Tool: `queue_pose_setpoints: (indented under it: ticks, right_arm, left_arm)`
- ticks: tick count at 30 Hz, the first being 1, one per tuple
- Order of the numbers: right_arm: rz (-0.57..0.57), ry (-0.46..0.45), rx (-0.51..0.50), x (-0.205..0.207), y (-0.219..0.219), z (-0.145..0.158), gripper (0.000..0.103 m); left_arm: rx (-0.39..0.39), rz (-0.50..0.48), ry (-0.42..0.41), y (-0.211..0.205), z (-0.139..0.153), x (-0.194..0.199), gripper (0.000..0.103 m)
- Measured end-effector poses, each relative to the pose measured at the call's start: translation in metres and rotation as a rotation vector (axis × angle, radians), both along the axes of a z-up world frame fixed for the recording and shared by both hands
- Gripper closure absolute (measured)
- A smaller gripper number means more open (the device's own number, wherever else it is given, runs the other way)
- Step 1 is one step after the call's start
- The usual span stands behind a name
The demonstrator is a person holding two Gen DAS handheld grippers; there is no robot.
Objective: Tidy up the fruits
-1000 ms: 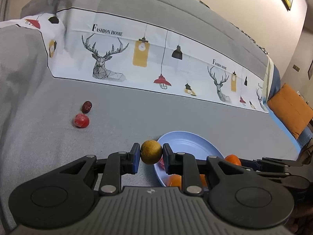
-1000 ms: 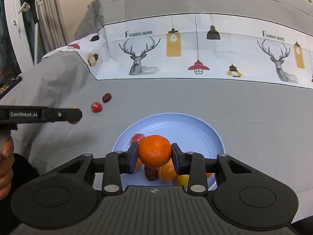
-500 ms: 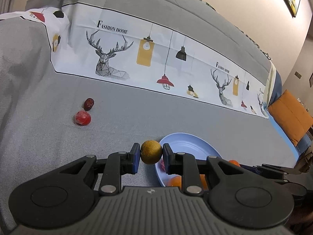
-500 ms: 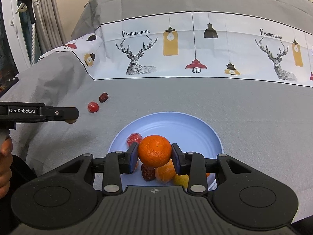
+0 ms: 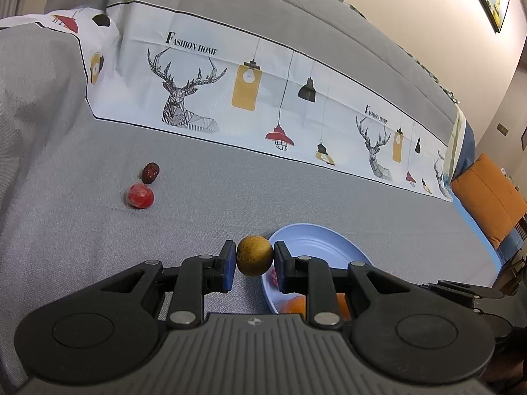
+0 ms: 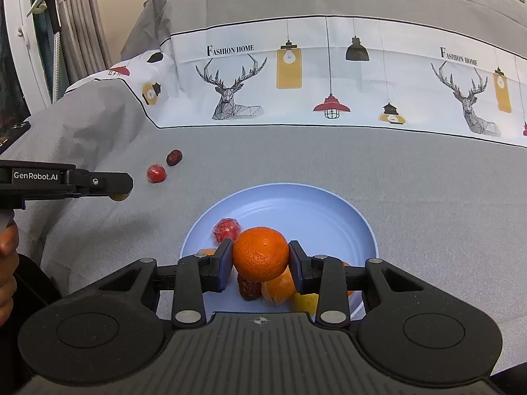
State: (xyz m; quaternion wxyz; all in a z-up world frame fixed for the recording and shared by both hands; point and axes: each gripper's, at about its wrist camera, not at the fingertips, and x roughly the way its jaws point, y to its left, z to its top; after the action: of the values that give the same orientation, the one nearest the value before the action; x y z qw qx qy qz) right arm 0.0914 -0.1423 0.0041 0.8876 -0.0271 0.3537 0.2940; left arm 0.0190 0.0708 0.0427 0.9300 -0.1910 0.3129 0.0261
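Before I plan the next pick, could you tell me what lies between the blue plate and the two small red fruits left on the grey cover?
Only bare grey cover: in the right wrist view nothing sits between the blue plate and the red fruit beside the dark red fruit.

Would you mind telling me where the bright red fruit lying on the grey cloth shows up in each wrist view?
Left wrist: red fruit sits left of centre, just below a dark date.
Right wrist: red fruit sits at mid-left, lower left of the date.
Shared landmark: the blue plate, to the fruit's lower right in both.
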Motion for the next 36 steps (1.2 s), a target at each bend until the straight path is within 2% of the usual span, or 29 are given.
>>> queue_pose_setpoints:
  ticks: [23,36]
  right_arm:
    - [-0.008,-0.008,0.006,0.000,-0.002,0.001,0.065]
    - [-0.055,-0.007,0.015,0.005,-0.006,0.001,0.065]
  left_arm:
    - [0.001,-0.003,0.007,-0.002,-0.003,0.002,0.076]
    - [-0.035,-0.034,0.014,-0.009,-0.011,0.010,0.076]
